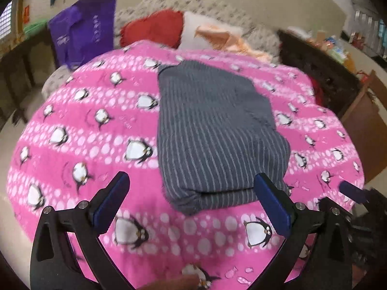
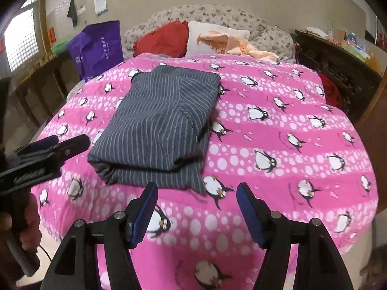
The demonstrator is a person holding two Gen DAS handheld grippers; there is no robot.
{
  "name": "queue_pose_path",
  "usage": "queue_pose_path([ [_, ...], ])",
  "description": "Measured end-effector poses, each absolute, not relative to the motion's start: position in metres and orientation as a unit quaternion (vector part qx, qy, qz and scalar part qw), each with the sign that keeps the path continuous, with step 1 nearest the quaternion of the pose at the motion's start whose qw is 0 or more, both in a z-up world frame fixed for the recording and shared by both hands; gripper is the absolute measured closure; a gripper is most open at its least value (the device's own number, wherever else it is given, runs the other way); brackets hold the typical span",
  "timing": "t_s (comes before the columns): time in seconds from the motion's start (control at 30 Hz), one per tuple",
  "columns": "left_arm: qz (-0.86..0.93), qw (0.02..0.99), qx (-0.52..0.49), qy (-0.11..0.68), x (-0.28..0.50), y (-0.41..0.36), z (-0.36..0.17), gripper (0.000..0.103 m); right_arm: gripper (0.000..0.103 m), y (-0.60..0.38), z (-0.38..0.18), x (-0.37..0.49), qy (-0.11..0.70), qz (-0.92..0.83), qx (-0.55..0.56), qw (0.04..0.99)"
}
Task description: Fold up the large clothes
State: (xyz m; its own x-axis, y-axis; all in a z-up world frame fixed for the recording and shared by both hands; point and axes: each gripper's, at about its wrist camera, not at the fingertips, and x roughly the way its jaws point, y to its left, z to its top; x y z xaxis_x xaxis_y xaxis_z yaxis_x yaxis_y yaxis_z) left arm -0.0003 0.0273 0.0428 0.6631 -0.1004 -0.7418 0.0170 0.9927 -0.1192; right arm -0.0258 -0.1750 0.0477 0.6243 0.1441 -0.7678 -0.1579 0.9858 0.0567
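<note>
A dark grey garment with thin white stripes (image 1: pixel 212 130) lies folded into a thick rectangle on the pink penguin blanket (image 1: pixel 96 120). My left gripper (image 1: pixel 191 180) hovers open and wide above the garment's near edge, with nothing between its blue pads. In the right wrist view the same folded garment (image 2: pixel 159 125) lies ahead and to the left. My right gripper (image 2: pixel 197 189) is open just short of its near right corner, holding nothing. The left gripper (image 2: pixel 67 142) shows at the left edge, held by a hand (image 2: pixel 21 229). The right gripper's tip (image 1: pixel 350 189) peeks in at the left wrist view's right edge.
At the bed's head lie a red cushion (image 2: pixel 167 38), a white pillow (image 2: pixel 212 36) and a peach cloth (image 2: pixel 241 43). A purple bag (image 2: pixel 99 48) stands at the left of the bed. A dark cluttered cabinet (image 2: pixel 338 60) runs along the right side.
</note>
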Motion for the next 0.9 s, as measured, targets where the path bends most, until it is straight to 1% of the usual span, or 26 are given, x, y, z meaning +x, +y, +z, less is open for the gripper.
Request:
queue_pose_path([
  [0.2,-0.007,0.910,-0.014,0.415,-0.009,0.003,0.066,0.001,0.034,-0.190,0.067,-0.035,0.414,0.062,-0.003,0.908],
  [0.37,-0.016,0.915,-0.013,0.404,-0.016,-0.001,0.081,0.001,0.034,-0.202,0.076,-0.037,0.405,0.052,0.008,0.913],
  [0.9,-0.008,0.914,-0.004,0.406,-0.015,-0.004,0.082,0.001,0.034,-0.203,0.085,-0.040,0.391,0.064,0.009,0.918],
])
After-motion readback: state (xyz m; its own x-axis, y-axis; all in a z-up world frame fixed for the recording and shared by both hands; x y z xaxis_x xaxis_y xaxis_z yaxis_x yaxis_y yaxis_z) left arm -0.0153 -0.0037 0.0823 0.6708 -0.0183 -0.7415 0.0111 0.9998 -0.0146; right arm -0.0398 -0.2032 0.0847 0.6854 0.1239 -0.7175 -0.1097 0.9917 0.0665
